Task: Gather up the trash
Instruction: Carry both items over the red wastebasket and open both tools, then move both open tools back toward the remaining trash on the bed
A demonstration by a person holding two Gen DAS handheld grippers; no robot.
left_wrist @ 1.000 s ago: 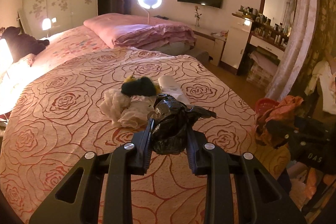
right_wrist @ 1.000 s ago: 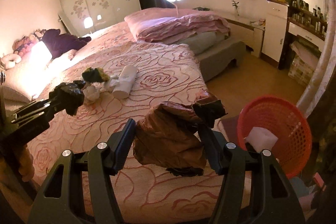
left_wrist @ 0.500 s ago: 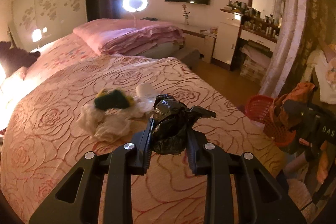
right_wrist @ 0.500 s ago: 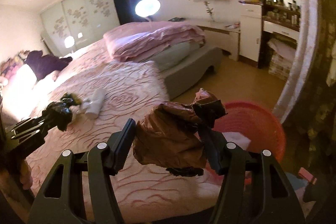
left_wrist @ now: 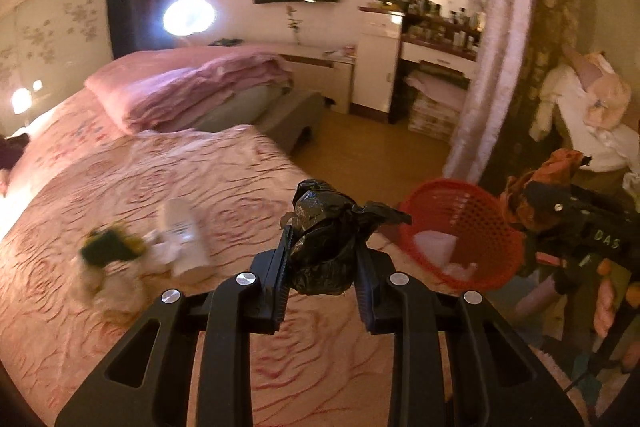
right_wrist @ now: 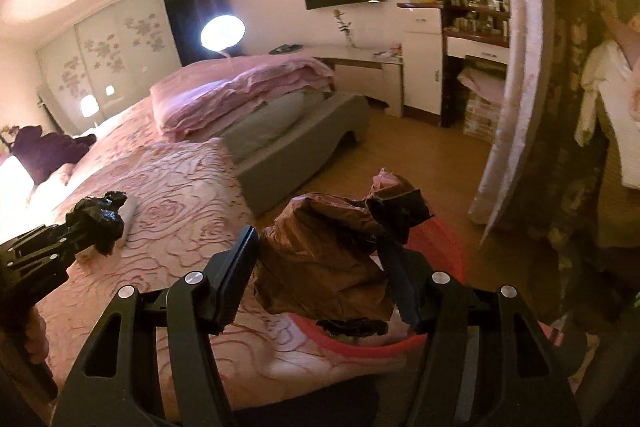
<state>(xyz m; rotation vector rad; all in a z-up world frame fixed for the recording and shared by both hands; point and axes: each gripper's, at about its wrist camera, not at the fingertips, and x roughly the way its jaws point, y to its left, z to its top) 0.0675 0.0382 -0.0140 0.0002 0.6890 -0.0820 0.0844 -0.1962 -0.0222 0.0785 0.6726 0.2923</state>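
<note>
Left wrist view: the left gripper [left_wrist: 322, 281] sits at lower centre, its jaws drawn nearly together and clamped on a crumpled black plastic bag wad [left_wrist: 324, 233] that bulges above the pads. At right of centre, beyond the edge of the pink rose-patterned bedspread [left_wrist: 120, 179], stands the red perforated plastic basket [left_wrist: 480, 227] with white scraps already inside. Further trash remains on the bedspread at left: a white cylindrical bottle [left_wrist: 182, 237] and a blurred dark green and yellow bundle [left_wrist: 110, 247] on pale crumpled paper. The right gripper [left_wrist: 536, 205] appears at the right edge, beside the basket.

Right wrist view: the right gripper [right_wrist: 320, 267] stands about half open, yet its pads press on a bulky crumpled reddish-brown plastic bag [right_wrist: 324, 259]. The red basket's rim [right_wrist: 360, 341] shows directly beneath and behind this load. The left gripper [right_wrist: 86, 227] with its black wad is at left, over the bedspread.

Assessment: the step in hand appears to be delivery to the basket. The right load looks nearly over the opening; release should wait until the whole bag clears the rim, since it is wide and light. The left load should be brought further right, over the opening, before its jaws part.
</note>
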